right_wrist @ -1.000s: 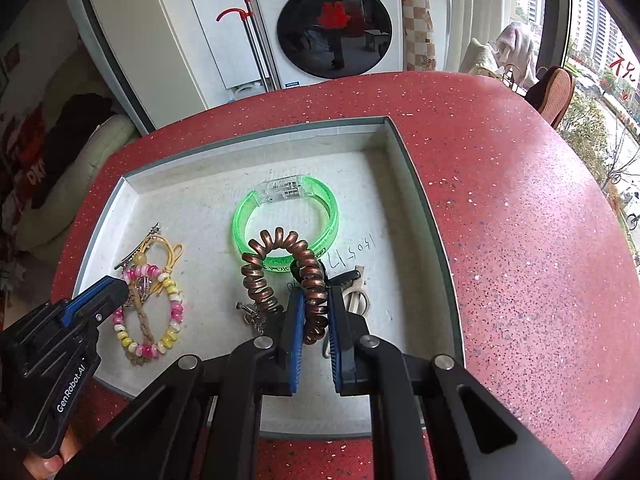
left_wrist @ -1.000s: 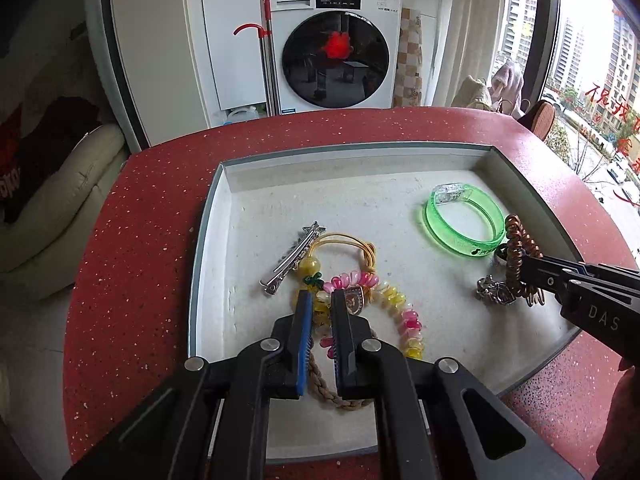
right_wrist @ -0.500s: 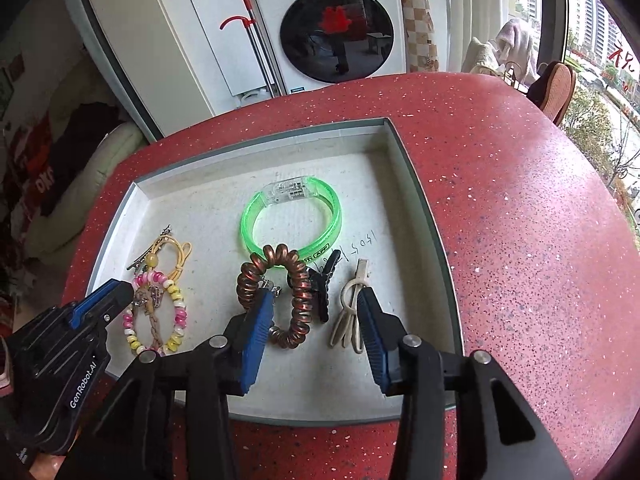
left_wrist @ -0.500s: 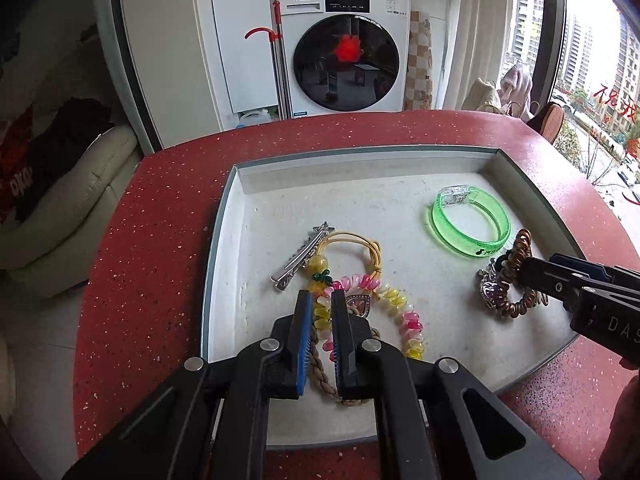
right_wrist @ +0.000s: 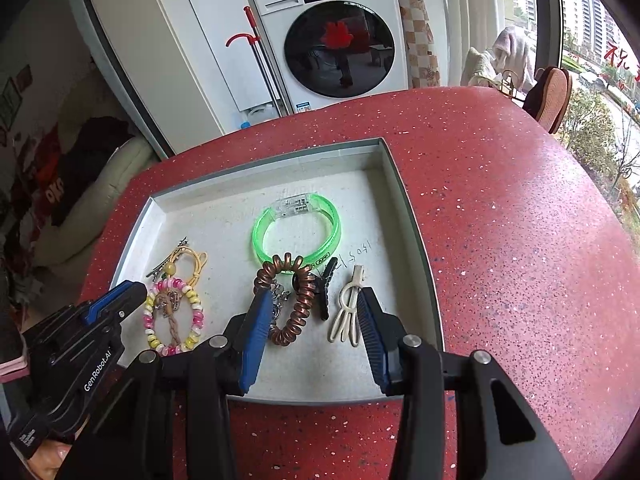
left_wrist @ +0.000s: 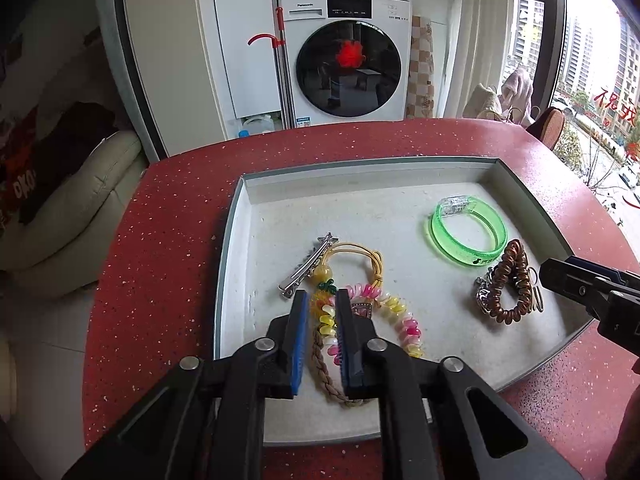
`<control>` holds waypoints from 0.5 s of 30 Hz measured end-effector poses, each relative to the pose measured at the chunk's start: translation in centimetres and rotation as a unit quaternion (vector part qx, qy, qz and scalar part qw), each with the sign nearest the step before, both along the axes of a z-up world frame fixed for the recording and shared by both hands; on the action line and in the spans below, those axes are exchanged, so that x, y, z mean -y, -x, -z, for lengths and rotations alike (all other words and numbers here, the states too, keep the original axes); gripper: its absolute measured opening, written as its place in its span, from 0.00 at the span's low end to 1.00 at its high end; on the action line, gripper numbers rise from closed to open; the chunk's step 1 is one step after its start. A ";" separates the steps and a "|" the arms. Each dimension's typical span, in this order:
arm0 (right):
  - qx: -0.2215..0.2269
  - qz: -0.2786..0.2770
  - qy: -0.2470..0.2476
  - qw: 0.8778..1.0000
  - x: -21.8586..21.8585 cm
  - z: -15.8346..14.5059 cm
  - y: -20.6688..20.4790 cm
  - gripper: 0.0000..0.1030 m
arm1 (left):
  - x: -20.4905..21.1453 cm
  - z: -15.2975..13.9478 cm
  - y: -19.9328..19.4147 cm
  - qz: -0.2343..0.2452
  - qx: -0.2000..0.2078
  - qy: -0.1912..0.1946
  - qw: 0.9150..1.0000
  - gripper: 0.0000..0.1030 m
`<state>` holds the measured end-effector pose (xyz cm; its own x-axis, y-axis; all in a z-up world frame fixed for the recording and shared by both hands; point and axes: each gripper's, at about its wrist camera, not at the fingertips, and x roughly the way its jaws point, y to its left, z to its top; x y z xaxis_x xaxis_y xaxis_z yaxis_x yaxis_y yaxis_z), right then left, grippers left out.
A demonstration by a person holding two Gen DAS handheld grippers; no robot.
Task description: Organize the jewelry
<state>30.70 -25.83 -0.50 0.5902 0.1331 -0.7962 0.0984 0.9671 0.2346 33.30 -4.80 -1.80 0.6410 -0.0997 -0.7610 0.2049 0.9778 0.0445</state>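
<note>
A white tray (left_wrist: 360,200) (right_wrist: 224,216) on the red table holds the jewelry. At its left lie a silver hair clip (left_wrist: 308,266), a yellow cord tie (left_wrist: 360,254), a pink-and-yellow bead bracelet (left_wrist: 400,320) (right_wrist: 196,312) and a braided band (left_wrist: 324,372). At its right lie a green bangle (left_wrist: 468,232) (right_wrist: 296,232), a copper spiral tie (left_wrist: 508,280) (right_wrist: 298,300), a black clip (right_wrist: 326,288) and a cream clip (right_wrist: 348,312). My left gripper (left_wrist: 321,300) is nearly closed above the bead bracelet, holding nothing. My right gripper (right_wrist: 312,304) is open, its fingers either side of the copper tie and clips.
The red speckled table (right_wrist: 500,220) surrounds the tray. Behind it stand a washing machine (left_wrist: 344,56), a mop with a red handle (left_wrist: 280,40) and a cream sofa (left_wrist: 68,208). A chair (right_wrist: 548,96) stands by the window at the right.
My right gripper has opened and let go of the copper spiral tie, which now lies in the tray. Both grippers have drawn back a little. The left jaws have parted slightly.
</note>
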 end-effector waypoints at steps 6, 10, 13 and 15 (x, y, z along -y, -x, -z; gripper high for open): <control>-0.001 0.000 -0.002 1.000 0.4 -0.1 0.2 0.46 | 0.4 -1.7 1.1 0.003 0.045 -0.012 0.999 1.00; -0.004 -0.001 -0.004 1.000 0.3 -0.1 0.3 0.46 | 0.1 -1.9 0.9 -0.002 0.039 -0.010 0.999 1.00; -0.008 -0.007 -0.001 1.000 0.0 0.0 0.4 0.47 | -0.2 -1.9 1.1 -0.004 0.035 -0.009 0.999 1.00; -0.009 -0.010 -0.002 1.000 -0.1 -0.1 0.5 0.53 | -0.4 -1.8 1.4 -0.005 0.034 -0.012 0.999 1.00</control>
<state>30.21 -25.76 -0.45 0.5735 0.1479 -0.8057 0.0827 0.9681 0.2366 31.93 -4.36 0.01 0.6917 -0.0740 -0.7184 0.1900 0.9783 0.0822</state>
